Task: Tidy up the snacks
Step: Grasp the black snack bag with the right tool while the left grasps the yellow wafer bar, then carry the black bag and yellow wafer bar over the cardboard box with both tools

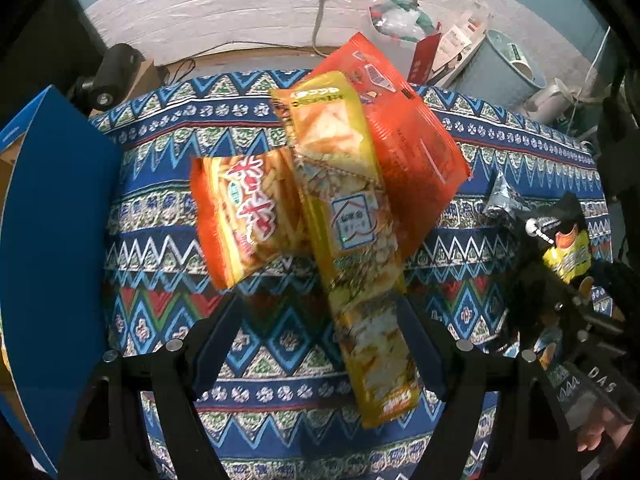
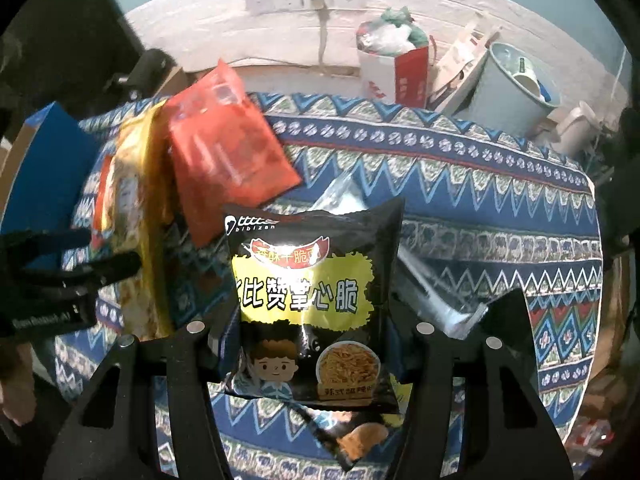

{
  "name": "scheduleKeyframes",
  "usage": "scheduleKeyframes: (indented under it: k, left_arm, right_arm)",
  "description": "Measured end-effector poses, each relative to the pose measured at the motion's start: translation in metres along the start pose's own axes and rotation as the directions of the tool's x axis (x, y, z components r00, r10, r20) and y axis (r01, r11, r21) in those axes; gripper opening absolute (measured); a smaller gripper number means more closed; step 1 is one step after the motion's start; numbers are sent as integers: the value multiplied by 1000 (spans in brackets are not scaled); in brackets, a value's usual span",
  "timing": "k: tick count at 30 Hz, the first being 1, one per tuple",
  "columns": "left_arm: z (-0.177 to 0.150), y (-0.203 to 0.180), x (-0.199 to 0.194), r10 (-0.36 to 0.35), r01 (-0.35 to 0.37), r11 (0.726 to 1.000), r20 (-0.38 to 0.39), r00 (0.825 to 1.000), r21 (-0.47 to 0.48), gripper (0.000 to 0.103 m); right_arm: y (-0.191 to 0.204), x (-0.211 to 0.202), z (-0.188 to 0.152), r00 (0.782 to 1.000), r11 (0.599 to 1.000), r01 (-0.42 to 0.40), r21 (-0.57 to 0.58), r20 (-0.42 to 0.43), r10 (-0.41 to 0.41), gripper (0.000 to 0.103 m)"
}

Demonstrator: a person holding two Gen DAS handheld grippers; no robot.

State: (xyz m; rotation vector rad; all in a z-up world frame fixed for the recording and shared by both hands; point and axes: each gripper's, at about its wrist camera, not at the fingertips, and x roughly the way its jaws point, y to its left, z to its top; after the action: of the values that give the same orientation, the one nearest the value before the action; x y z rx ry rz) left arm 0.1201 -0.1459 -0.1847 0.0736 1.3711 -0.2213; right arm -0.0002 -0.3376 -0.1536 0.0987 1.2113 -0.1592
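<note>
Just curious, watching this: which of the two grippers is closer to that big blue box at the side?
Left. The blue box sits right beside the left gripper, which holds a long yellow snack pack. The right gripper, holding a black noodle-snack packet, is farther away, beyond the left one.

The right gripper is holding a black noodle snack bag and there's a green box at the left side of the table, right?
Nearly. The box is blue, not green; the left wrist view shows it. The right gripper does hold the black noodle snack bag.
</note>
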Motion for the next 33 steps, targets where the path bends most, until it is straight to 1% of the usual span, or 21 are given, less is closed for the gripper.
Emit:
scheduleKeyframes:
  k: [4, 8, 11, 13, 14, 15, 16, 17, 18, 19, 23, 33]
  left_arm:
    - [5, -9, 9, -6, 6, 1000, -3, 1000, -23, 82]
    - [12, -20, 22, 38, -39, 999, -23, 999, -17, 82]
    - [8, -20, 26, 29, -30, 999, -40, 999, -33, 82]
    - [6, -21, 28, 45, -46, 999, -39, 998, -27, 82]
    - [5, -21, 28, 47, -47, 999, -30, 998, -19, 81]
    - [4, -20, 28, 43, -43, 999, -22, 999, -14, 72]
    - [3, -20, 28, 36, -37, 999, -17, 999, -10, 54]
    - [2, -19, 28, 20, -20, 1000, -19, 1000, -10, 42]
    - [0, -19, 29, -3, 3, 1000, -18, 1000, -12, 39]
    - [-1, -19, 28, -1, 1, 1000, -13, 1000, -9, 36]
    - [-8, -17, 20, 20, -21, 1000, 14, 1000, 22, 32]
    - [-28, -10, -20, 21, -29, 996, 94, 995, 86, 31]
  right_arm:
    - [-6, 5, 12, 1000, 1000, -5, 24, 2, 5, 57]
    - [-9, 7, 7, 1000, 1000, -13, 25, 0, 13, 57]
    - [-12, 8, 5, 1000, 999, -14, 35, -7, 14, 57]
    - [-16, 10, 5, 1000, 999, -17, 41, -10, 17, 57]
    - [-17, 10, 6, 1000, 999, -18, 43, -11, 18, 57]
    - [-18, 11, 5, 1000, 999, -18, 43, -11, 19, 57]
    - [-18, 11, 5, 1000, 999, -18, 43, -11, 19, 57]
    - [-18, 11, 5, 1000, 999, -19, 44, -12, 19, 57]
    - [-18, 12, 6, 1000, 999, -19, 44, -12, 20, 57]
    - [-18, 12, 6, 1000, 999, -20, 45, -11, 20, 57]
    - [-16, 10, 10, 1000, 999, -24, 39, -3, 24, 57]
    - [10, -7, 18, 999, 999, -35, -15, 38, 36, 57]
